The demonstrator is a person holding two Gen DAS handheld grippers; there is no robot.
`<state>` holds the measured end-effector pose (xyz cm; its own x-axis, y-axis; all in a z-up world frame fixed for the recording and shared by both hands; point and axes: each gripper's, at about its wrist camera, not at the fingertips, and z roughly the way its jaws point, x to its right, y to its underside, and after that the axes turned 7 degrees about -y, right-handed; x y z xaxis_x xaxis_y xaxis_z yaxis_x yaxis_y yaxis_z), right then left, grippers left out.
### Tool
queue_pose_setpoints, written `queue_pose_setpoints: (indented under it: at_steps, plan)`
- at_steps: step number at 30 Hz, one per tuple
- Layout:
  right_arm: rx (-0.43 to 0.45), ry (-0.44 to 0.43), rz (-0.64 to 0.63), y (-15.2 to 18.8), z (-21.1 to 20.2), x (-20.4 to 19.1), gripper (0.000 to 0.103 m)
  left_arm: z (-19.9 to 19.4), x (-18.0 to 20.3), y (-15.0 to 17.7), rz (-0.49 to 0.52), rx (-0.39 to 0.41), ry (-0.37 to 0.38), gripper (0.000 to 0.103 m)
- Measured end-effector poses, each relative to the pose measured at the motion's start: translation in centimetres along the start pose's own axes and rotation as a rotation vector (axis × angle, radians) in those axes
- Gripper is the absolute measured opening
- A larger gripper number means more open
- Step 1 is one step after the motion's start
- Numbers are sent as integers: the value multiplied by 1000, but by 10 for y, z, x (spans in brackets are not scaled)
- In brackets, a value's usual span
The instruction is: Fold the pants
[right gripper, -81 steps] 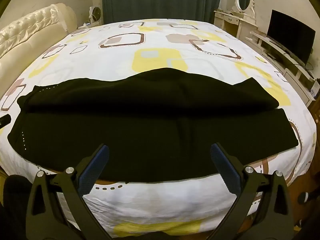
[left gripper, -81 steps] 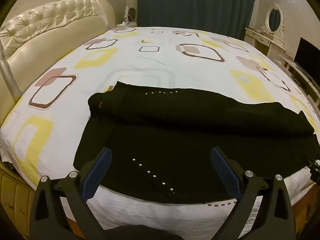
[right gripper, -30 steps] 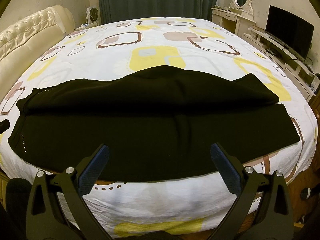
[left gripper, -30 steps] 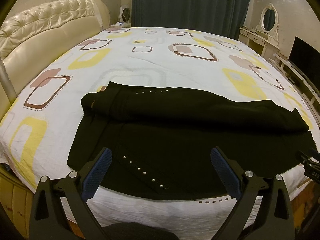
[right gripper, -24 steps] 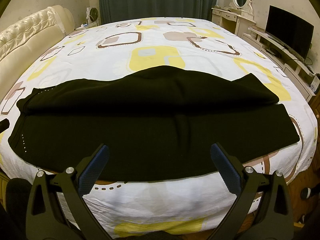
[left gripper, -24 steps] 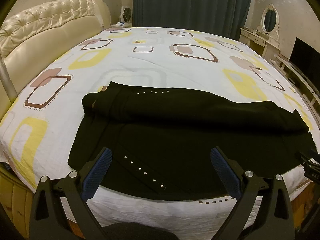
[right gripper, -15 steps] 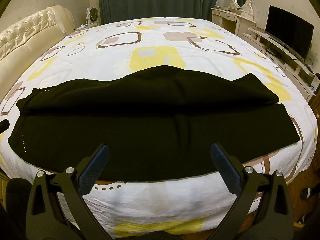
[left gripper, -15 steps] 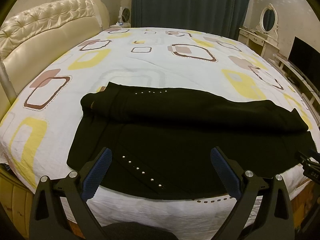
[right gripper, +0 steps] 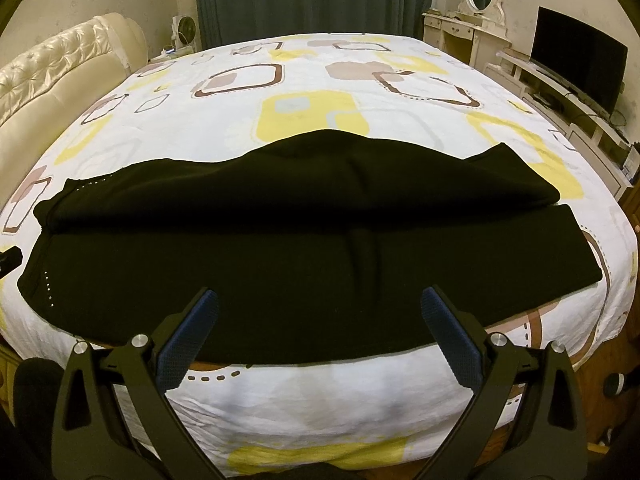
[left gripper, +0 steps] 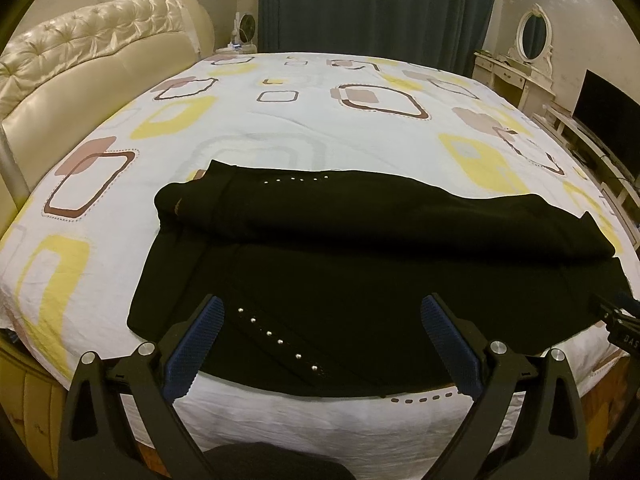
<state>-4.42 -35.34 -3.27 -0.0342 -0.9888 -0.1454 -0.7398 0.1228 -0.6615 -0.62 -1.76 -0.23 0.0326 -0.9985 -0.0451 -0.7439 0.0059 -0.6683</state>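
Nothing's shifted since a sec ago: black studded fabric pants (left gripper: 360, 264) flat at 12 o'clock on patterned white bedsheet (left gripper: 280, 128); left gripper (left gripper: 320, 344) & right gripper (right gripper: 320, 332) both wide, empty, so no fold begun.

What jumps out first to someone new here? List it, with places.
The long black pair of pants with small silver studs lies across the near edge of the white bedspread with yellow and brown squares, one leg folded over the other. In front of it, the left gripper and right gripper hover open, their blue-padded fingers holding nothing.
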Motion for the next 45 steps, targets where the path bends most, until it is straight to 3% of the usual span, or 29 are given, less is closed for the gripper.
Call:
queue_pose_setpoints:
  at_steps: [10,18,22,28,36,40,42,45]
  plan:
    - [-9,-71,89,-8,-5,21,101,1,-4,0,-11,-1,3,98]
    - [18,-45,127,-19,-16,51,101,4,-6,1,-17,-6,0,98]
    - [29,-44,206,-27,-23,92,101,5,-6,2,-4,-4,-8,98]
    - [63,37,272,-30,-46,183,101,6,-6,3,24,12,-12,98]
    - [-33,76,332,-35,-32,309,99,12,-5,1,41,22,-23,98]
    - [-67,66,369,-37,-9,348,94,16,-2,2,76,28,-64,98]
    - [-93,44,372,-38,5,358,78,20,0,4,99,28,-90,98]
    - [-140,13,375,-39,23,372,70,25,2,4,101,12,-102,98]
